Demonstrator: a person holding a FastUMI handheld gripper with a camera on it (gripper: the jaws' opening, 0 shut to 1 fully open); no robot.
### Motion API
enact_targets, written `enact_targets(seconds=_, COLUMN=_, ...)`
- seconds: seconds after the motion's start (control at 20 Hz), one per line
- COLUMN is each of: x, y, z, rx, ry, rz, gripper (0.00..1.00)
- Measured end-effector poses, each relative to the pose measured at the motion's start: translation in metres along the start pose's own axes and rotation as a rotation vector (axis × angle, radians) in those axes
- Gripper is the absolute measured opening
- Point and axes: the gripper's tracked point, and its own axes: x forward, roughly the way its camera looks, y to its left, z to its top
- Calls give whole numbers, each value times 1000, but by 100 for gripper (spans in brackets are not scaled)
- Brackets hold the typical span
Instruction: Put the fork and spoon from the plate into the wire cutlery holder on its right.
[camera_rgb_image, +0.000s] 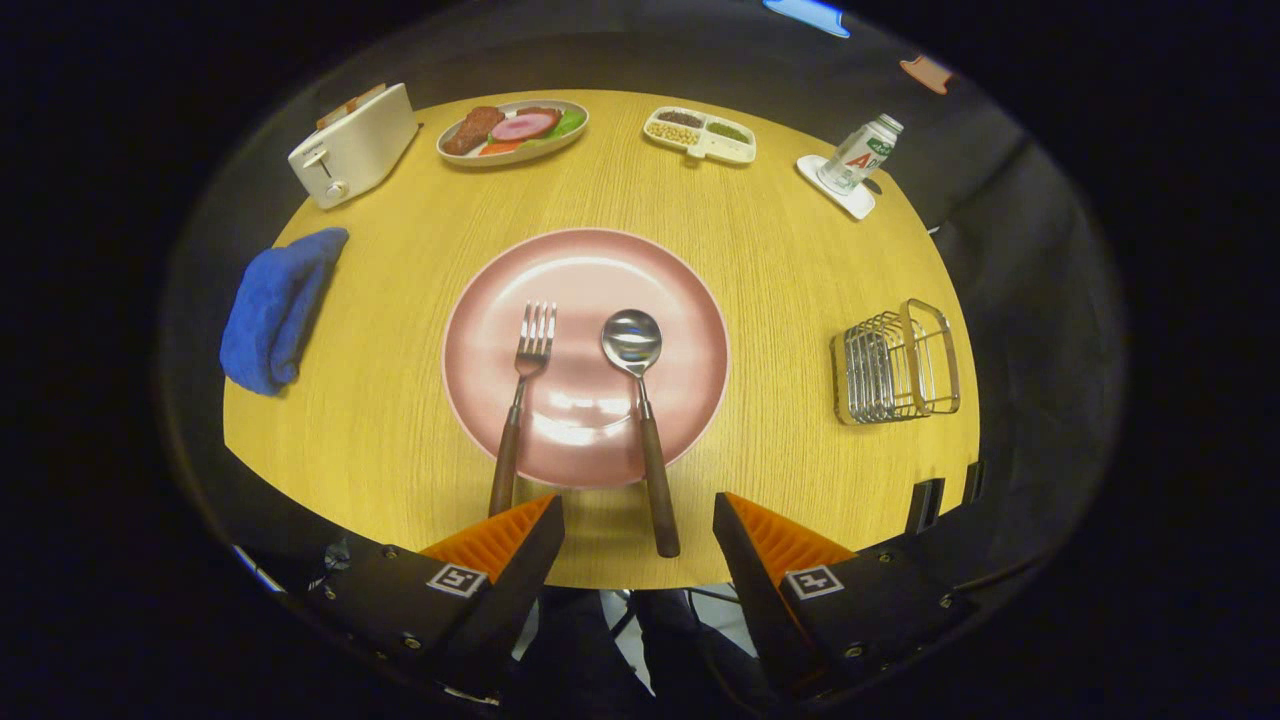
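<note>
A pink plate sits in the middle of the round wooden table. On it lie a fork on the left and a spoon on the right, both with brown wooden handles pointing toward me over the plate's near rim. The wire cutlery holder stands to the plate's right, near the table edge. My gripper hovers open above the table's near edge. The spoon's handle end lies between the fingers, touching neither; the fork's handle end lies just by the left fingertip.
A blue cloth lies at the left edge. At the far side are a white toaster, a plate of food, a divided dish of grains and a small bottle on a white coaster.
</note>
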Motion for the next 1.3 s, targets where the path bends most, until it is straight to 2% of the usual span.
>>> enact_targets(seconds=0.3, x=23, y=-9, z=-5, rx=-62, ry=71, rz=-32, gripper=90)
enact_targets(seconds=0.4, x=31, y=-12, z=-6, rx=-88, ry=85, rz=-38, gripper=80)
enact_targets(seconds=0.6, x=42, y=-13, z=-12, rx=-110, ry=108, rz=-29, gripper=78)
enact_targets(seconds=0.65, x=44, y=-15, z=-13, rx=-118, ry=116, rz=-32, gripper=70)
enact_targets(seconds=0.75, x=48, y=-12, z=-14, rx=-126, ry=112, rz=-17, gripper=64)
enact_targets(seconds=0.85, x=49, y=-11, z=-15, rx=-137, ry=125, rz=-7, gripper=20)
enact_targets(seconds=0.9, x=47, y=-13, z=-19, rx=-141, ry=144, rz=-13, gripper=16)
enact_targets(seconds=1.0, x=40, y=-8, z=-16, rx=-146, ry=139, rz=-2, gripper=17)
enact_targets(seconds=1.05, x=44, y=-7, z=-17, rx=-138, ry=134, rz=9, gripper=9)
enact_targets(seconds=1.1, x=44, y=-4, z=-14, rx=-130, ry=126, rz=22, gripper=9)
enact_targets(seconds=1.15, x=41, y=-3, z=-17, rx=-117, ry=127, rz=26, gripper=2)
enact_targets(seconds=1.3, x=31, y=-5, z=-11, rx=-113, ry=112, rz=10, gripper=2)
